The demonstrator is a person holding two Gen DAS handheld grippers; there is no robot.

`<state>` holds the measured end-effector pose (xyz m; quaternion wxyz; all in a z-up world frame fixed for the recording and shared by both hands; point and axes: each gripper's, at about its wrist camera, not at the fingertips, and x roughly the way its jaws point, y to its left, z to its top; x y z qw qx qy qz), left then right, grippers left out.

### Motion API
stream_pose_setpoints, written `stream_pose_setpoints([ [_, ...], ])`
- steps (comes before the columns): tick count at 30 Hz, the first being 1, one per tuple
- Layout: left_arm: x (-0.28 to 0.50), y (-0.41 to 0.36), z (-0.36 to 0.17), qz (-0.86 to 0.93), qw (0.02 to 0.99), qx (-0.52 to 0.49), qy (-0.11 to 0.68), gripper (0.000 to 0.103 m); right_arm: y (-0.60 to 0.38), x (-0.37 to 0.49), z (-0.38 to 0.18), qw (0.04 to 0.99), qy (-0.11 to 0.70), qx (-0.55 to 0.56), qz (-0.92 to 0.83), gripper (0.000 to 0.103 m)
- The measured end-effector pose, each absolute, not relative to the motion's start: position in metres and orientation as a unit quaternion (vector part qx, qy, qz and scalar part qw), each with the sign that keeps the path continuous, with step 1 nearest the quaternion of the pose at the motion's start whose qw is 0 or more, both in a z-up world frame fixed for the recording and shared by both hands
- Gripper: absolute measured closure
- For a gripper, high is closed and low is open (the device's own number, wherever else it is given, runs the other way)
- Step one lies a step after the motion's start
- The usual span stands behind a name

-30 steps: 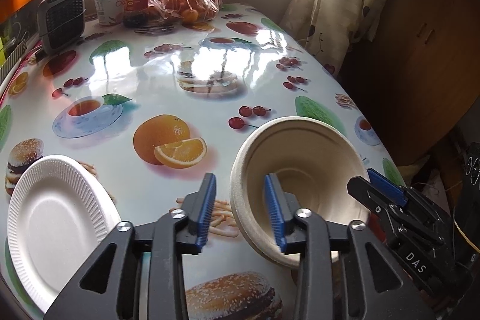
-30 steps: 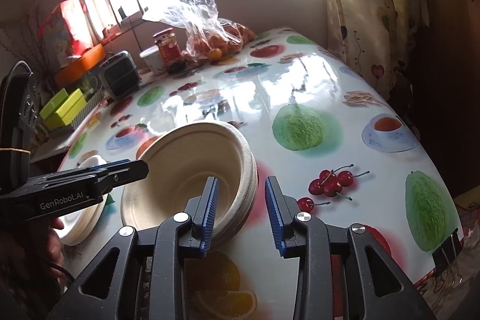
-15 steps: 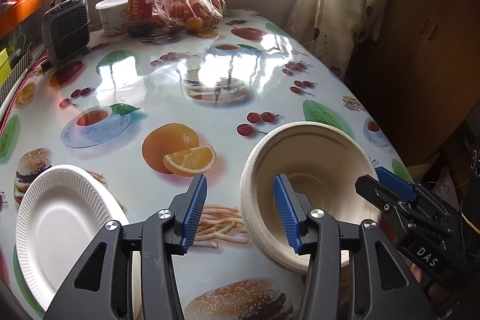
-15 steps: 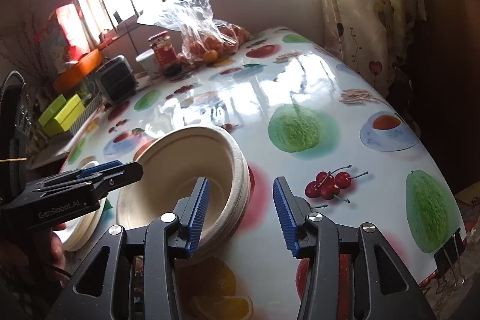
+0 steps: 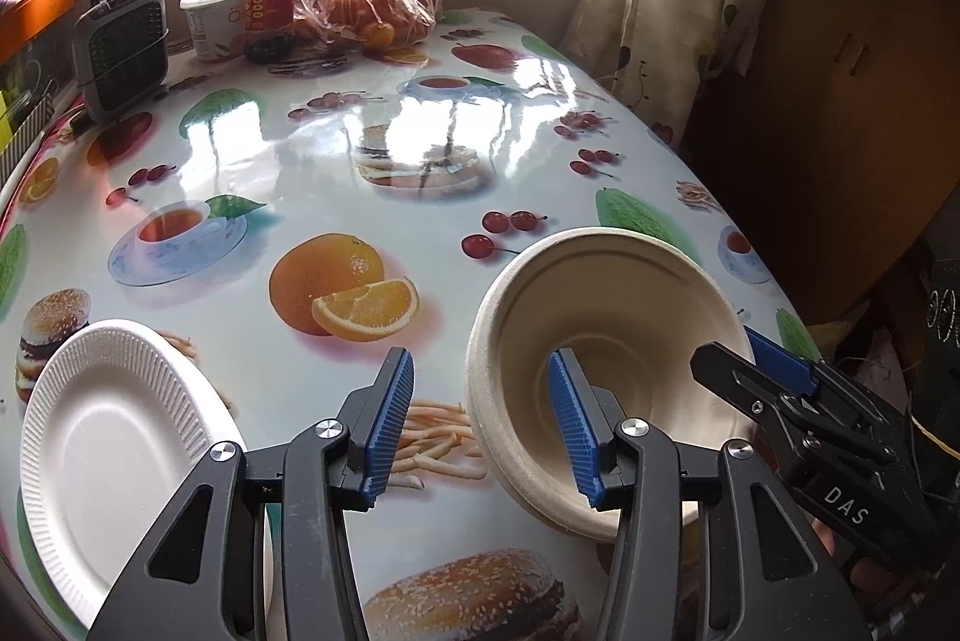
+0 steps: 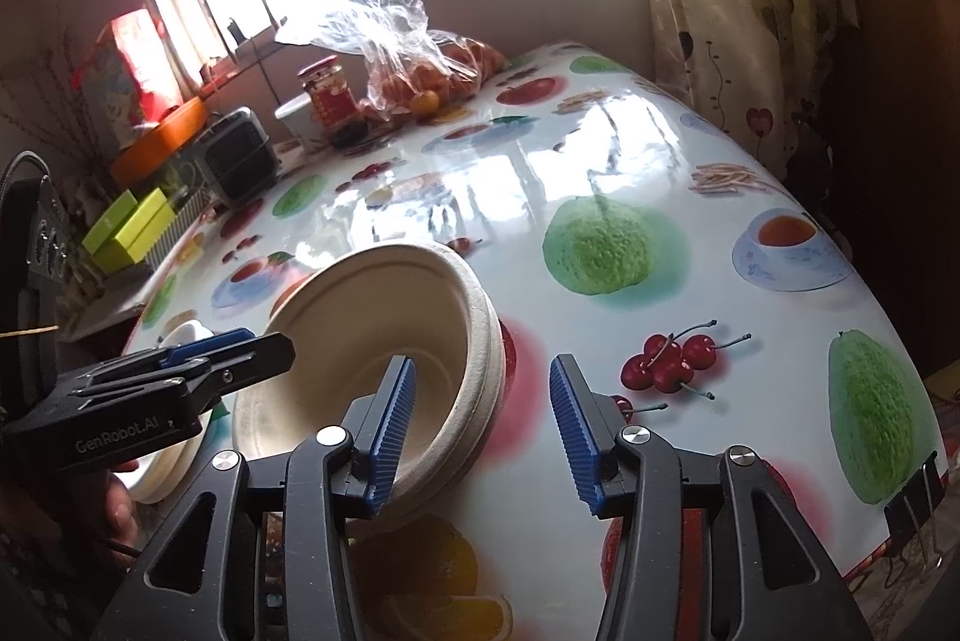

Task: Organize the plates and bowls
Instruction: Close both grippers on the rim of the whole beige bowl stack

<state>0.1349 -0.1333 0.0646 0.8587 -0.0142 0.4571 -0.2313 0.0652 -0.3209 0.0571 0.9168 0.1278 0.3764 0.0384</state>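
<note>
Both my grippers have spread wider than a second ago. The right gripper is opening, released, straddling the stacked paper bowls' rim. The left gripper straddles the opposite rim, unclenched. The foam plate lies left on the surface.

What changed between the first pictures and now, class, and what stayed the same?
Both tongs, left and right, spread wider; the right is opening at this moment, its pads off the bowl stack's rim. The bowl stack, white plate and table stayed put.
</note>
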Motion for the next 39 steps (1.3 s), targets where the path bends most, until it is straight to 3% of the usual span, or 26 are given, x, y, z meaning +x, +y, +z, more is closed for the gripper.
stream_pose_setpoints([
  [31,0.135,-0.138,0.047,-0.242,0.833,-0.039,0.497,0.055,-0.317,0.065,0.052,0.909,0.384,0.146,0.063,0.057],
  [39,0.135,-0.138,0.047,-0.242,0.835,-0.036,0.494,0.056,-0.315,0.065,0.053,0.910,0.383,0.146,0.062,0.065],
])
